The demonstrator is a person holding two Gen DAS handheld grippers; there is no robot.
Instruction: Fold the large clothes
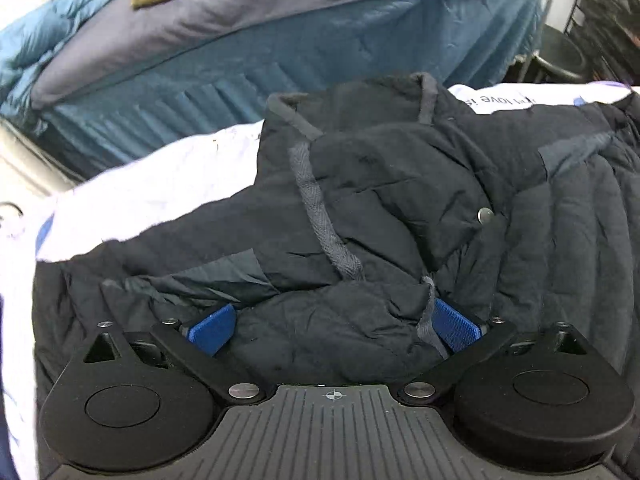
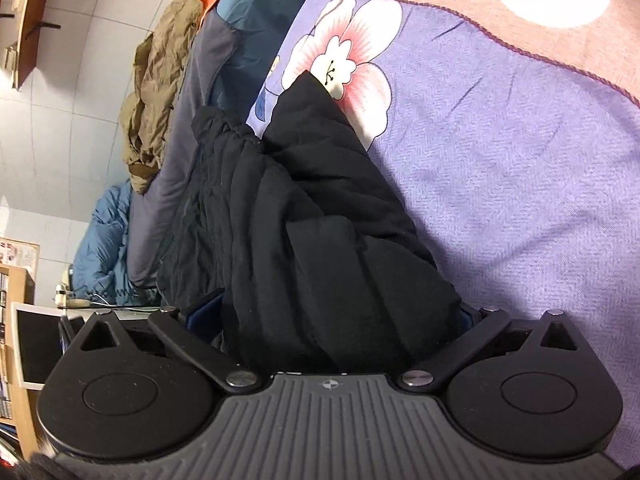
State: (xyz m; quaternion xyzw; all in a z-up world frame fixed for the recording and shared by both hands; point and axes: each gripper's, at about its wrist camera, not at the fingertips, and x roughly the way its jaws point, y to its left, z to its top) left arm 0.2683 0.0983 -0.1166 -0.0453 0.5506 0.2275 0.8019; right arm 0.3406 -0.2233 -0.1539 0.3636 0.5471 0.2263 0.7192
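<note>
Left wrist view: both grippers, left gripper (image 1: pixel 334 330) and right gripper (image 2: pixel 340 320), jaws half-closed, clamp the black jacket (image 1: pixel 400 184), stretching toward twelve o'clock.

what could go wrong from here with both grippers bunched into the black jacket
1. The left gripper has a thick bunch of the black padded jacket between wide-set fingers; puffy fabric may slip out when pulled.
2. The grey drawstring crosses the right-hand blue pad and may get pinched or dragged.
3. The right gripper holds a hanging bundle over the purple floral blanket; layers seem lumped, so the fold may come out uneven.
</note>
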